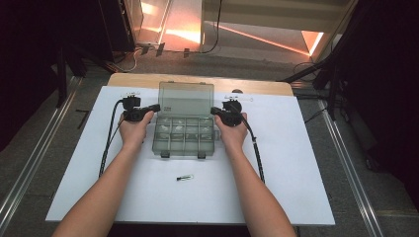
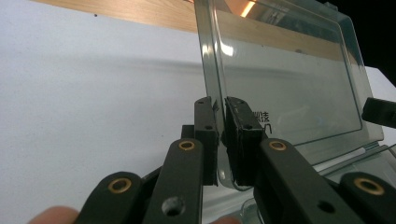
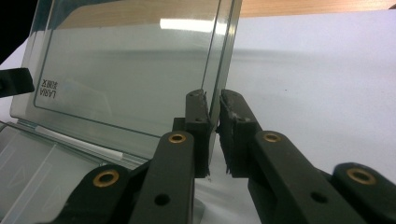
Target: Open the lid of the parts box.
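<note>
A clear grey compartment box (image 1: 184, 136) stands open in the middle of the white table top, its lid (image 1: 186, 98) raised upright at the back. My left gripper (image 1: 157, 107) pinches the lid's left side edge, and my right gripper (image 1: 213, 110) pinches its right side edge. In the left gripper view the lid (image 2: 289, 79) runs edge-on between the two black pads of the left gripper (image 2: 222, 112). The right gripper view has the lid (image 3: 130, 70) in the narrow slot of the right gripper (image 3: 212, 105). The box's compartments hold small pale items.
A small dark and clear item (image 1: 185, 177) lies on the white sheet (image 1: 296, 163) in front of the box. A wooden table edge (image 1: 138, 79) runs behind the sheet. Metal rails flank the table on the floor at both sides.
</note>
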The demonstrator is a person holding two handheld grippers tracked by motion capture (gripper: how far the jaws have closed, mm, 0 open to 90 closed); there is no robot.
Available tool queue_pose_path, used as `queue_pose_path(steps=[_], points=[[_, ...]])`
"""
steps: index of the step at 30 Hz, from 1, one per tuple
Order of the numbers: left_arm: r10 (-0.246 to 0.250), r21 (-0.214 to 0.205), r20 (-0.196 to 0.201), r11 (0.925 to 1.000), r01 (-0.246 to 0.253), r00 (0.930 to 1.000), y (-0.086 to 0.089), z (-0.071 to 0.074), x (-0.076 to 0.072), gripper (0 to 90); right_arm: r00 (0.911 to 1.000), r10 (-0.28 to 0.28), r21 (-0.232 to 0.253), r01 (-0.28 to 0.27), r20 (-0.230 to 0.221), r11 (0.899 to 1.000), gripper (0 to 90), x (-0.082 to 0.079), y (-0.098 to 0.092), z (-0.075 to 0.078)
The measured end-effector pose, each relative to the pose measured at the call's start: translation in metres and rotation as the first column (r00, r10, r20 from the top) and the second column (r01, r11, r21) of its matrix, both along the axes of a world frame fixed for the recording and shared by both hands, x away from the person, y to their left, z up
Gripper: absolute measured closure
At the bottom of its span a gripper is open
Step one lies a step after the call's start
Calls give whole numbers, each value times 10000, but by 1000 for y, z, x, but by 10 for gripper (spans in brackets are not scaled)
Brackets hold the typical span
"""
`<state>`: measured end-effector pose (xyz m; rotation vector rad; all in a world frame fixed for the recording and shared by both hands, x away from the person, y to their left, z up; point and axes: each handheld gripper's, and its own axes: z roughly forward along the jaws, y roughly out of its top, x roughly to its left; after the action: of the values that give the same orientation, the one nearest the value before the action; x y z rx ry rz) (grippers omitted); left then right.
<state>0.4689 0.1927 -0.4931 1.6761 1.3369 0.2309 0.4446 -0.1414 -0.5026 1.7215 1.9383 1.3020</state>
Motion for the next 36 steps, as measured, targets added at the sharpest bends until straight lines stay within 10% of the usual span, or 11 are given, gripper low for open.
queue_pose_path(steps=[9, 16, 23, 27, 36], points=[[-68, 320, 154, 9995, 63, 9999, -2, -2, 0, 815, 9998, 131, -8, -131, -131, 9999, 770, 0, 1, -4], [-376, 325, 734, 9988, 353, 9966, -1, 7, -9, 546, 9983, 350, 56, -352, 462, 9994, 435, -9, -2, 1], [-651, 548, 1719, 9969, 564, 9830, -3, 17, -27, 227, 9894, 452, -265, -420, 1383, 9988, 142, -27, -8, 10], [-857, 616, 2022, 9953, 747, 9756, -3, 18, -38, 94, 9843, 598, -86, -592, 1663, 9982, 130, -37, -9, 15], [-1375, 690, 2709, 9900, 1232, 9527, -1, 26, -65, 78, 9712, 893, -608, -776, 2207, 9951, 2, -62, -9, 19]])
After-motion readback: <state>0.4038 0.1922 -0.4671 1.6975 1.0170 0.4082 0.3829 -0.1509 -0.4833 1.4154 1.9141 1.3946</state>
